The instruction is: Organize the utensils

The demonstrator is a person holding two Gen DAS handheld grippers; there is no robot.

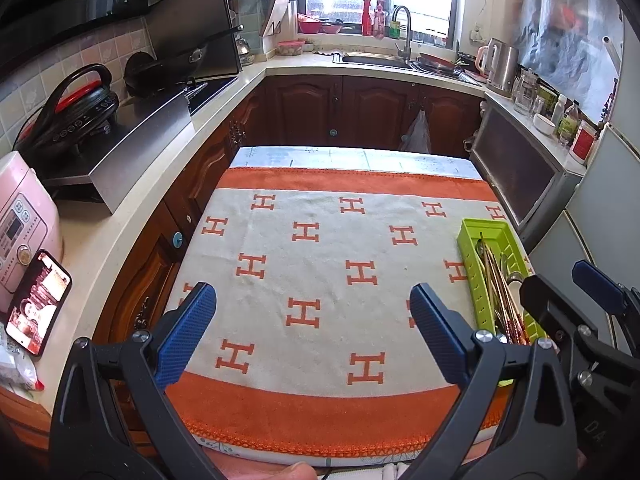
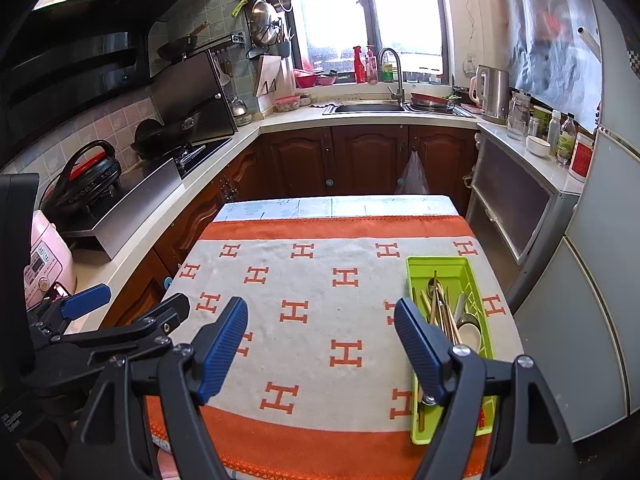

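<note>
A lime-green utensil tray (image 2: 476, 270) lies at the right side of the table on the orange-and-cream towel (image 2: 316, 280). It holds chopsticks (image 2: 442, 312), a metal spoon (image 2: 433, 280) and a white spoon (image 2: 469, 336). The tray also shows in the left wrist view (image 1: 472, 240). My right gripper (image 2: 320, 310) is open and empty, above the towel's near half, its right finger over the tray's left edge. My left gripper (image 1: 312, 294) is open and empty, above the towel left of the tray. The right gripper shows in the left wrist view (image 1: 560, 284), above the tray's near end.
The towel covers a small table (image 2: 336, 202) between kitchen counters. A pink rice cooker (image 1: 20, 224) and a phone (image 1: 38, 300) sit on the left counter. A grey cabinet (image 2: 516, 208) and fridge (image 2: 592, 280) stand close on the right. The sink (image 2: 372, 108) is at the back.
</note>
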